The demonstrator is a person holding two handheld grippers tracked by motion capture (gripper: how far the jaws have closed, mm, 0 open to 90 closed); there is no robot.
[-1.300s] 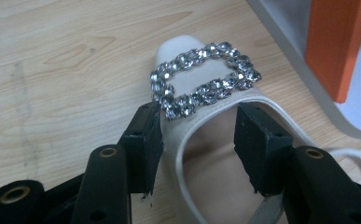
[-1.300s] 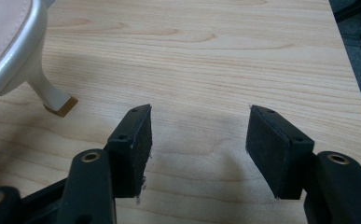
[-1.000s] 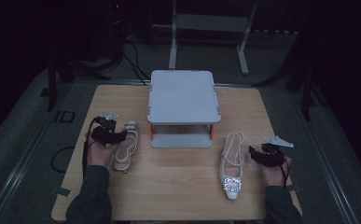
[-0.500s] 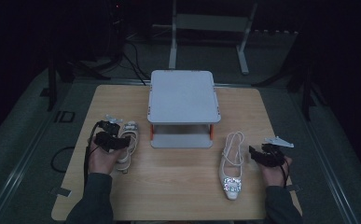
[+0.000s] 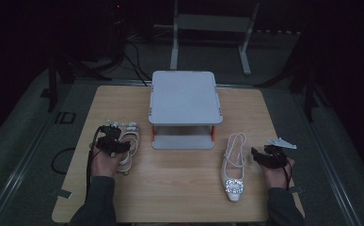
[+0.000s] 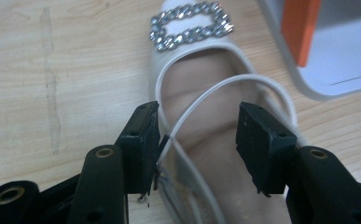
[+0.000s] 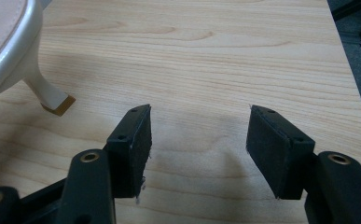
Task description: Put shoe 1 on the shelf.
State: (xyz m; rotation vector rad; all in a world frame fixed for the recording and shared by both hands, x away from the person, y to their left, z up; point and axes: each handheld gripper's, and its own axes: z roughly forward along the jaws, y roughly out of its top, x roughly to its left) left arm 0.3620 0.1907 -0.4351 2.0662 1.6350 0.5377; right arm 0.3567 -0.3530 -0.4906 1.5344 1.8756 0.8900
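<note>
A: 2 cream slingback shoes lie on a pale wooden table (image 5: pixel 179 188) in a very dark room. Where is each?

B: 1 shoe (image 5: pixel 129 146) is at the left, just left of the grey 2-tier rack (image 5: pixel 184 96) that stands at the far middle of the table. The other shoe (image 5: pixel 233 165) is at the right, near the rack's near right corner, its rhinestone buckle toward the near edge.

A: And the grippers?

B: The left gripper (image 6: pixel 197 140) is over the left shoe. Its jaws straddle the heel end and have just been closing, but they are not pressing yet: the left pad sits at the shoe's rim by the thin strap (image 6: pixel 215 91), the right pad stands clear above the insole. The shoe's buckle (image 6: pixel 192 23) lies beyond them, with an orange leg (image 6: pixel 301 28) of the rack at the far right.

A: The right one?

B: The right gripper (image 7: pixel 197 144) has its jaws wide with bare wood between them. It rests just right of the right shoe, whose small heel (image 7: pixel 50 95) shows at its view's left.

A: What about the surroundings?

B: Dark grey floor (image 5: pixel 339 141) on all sides, black cables (image 5: pixel 132 52) and a white metal stand (image 5: pixel 212 28) beyond the far edge, a cable loop (image 5: pixel 59 160) left of the table.
</note>
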